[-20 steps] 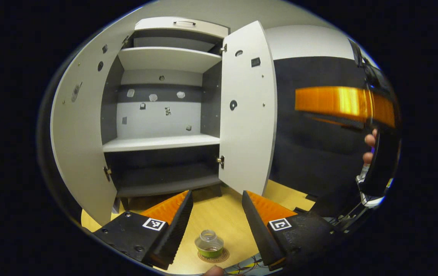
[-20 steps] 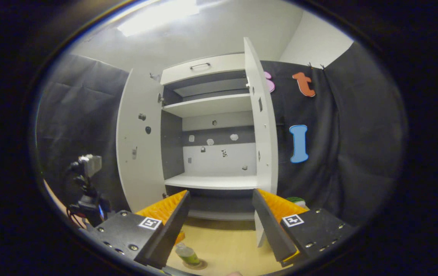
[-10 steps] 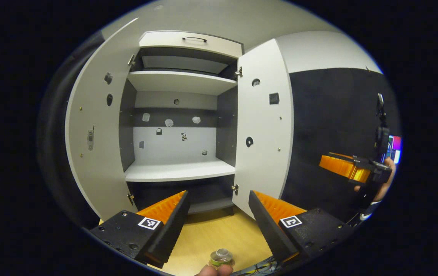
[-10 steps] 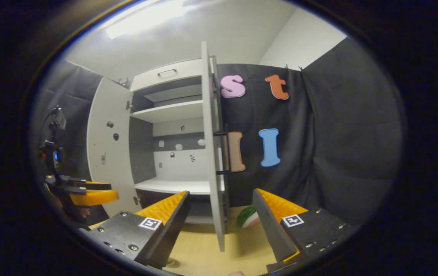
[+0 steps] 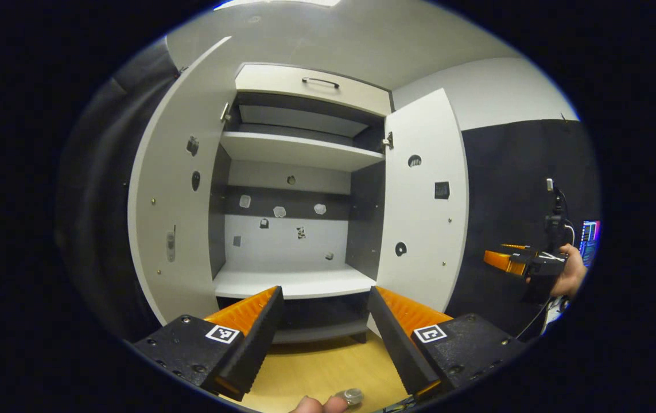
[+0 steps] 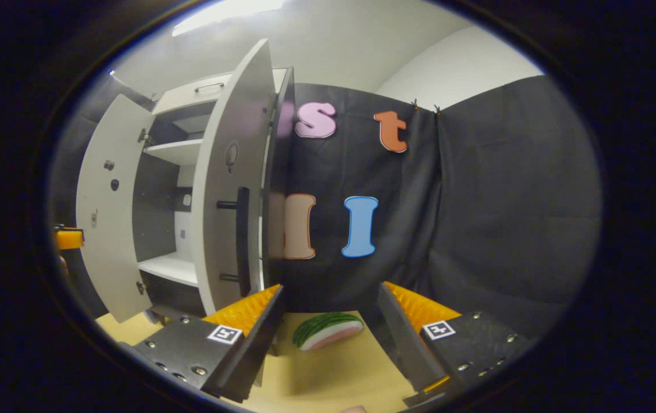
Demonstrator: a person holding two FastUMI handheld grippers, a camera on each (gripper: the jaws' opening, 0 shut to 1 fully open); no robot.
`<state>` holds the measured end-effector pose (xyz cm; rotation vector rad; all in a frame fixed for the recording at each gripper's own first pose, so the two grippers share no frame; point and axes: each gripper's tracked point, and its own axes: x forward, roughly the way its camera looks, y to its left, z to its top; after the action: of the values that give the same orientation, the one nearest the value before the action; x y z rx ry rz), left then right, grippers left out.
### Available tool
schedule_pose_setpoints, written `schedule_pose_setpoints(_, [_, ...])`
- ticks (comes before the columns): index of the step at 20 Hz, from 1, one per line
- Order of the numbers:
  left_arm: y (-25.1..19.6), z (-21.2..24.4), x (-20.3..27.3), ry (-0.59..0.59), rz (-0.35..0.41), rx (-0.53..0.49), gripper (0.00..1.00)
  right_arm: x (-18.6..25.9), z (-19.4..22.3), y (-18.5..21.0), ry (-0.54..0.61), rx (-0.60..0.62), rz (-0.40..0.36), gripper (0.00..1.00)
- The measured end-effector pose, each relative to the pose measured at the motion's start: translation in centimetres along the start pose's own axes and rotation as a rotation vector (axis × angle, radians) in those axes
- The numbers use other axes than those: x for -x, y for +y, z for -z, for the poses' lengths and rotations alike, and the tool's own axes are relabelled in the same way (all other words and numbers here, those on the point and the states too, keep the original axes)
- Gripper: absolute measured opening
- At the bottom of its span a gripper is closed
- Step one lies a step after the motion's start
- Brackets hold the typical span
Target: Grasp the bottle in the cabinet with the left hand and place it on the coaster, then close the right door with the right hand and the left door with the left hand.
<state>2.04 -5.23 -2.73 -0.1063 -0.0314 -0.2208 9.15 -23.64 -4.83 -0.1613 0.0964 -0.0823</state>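
The white cabinet (image 5: 299, 281) stands with both doors open and bare shelves. In the left gripper view the left door (image 5: 173, 218) and right door (image 5: 425, 206) frame it. The bottle's clear top (image 5: 352, 396) peeks in at the bottom edge, on the wooden table beside a fingertip. My left gripper (image 5: 325, 321) is open, empty, and above the bottle. My right gripper (image 6: 330, 321) is open and empty, facing the outer side of the right door (image 6: 230, 206) with its black handle (image 6: 243, 229). It appears as the right gripper (image 5: 520, 261), held by a hand, to the right of that door.
A watermelon-slice toy (image 6: 328, 330) lies on the wooden table (image 6: 333, 378) just past the right gripper's fingers, near the black cloth wall. The left door (image 6: 107, 206) swings out far left. A camera stand and a screen (image 5: 589, 241) sit at the right edge.
The left gripper has drawn back and tilted up, so the bottle slid to the bottom edge. The right gripper has swung right, from facing the shelves to the right door's outer side.
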Motion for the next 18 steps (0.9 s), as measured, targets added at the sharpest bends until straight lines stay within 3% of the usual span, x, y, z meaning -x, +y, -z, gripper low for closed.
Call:
schedule_pose_setpoints(7, [0.2,0.3,-1.1,-0.023,0.037,-0.026,0.95,-5.1,-2.4,3.6,-0.006,-0.016,-0.034,0.99])
schedule_pose_setpoints(10, [0.5,0.2,-1.0,-0.038,0.037,-0.06,0.94,-5.7,-2.7,4.4,-0.005,-0.006,-0.018,1.0])
schedule_pose_setpoints(12, [0.3,-0.2,-0.5,-0.057,0.04,-0.057,0.94,-5.7,-2.8,4.4,0.0,0.005,-0.009,0.88])
schedule_pose_setpoints(13, [0.2,-0.1,-0.3,-0.058,0.044,-0.046,0.94,-5.6,-2.8,4.5,0.01,-0.004,-0.004,0.92])
schedule_pose_setpoints(14, [0.2,-0.1,-0.1,-0.052,0.045,-0.034,0.94,-5.5,-2.6,4.4,0.019,-0.013,0.001,0.88])
schedule_pose_setpoints(18, [0.8,0.3,0.9,-0.02,0.02,-0.04,0.94,-5.3,-2.5,4.3,0.02,-0.024,0.02,0.91])
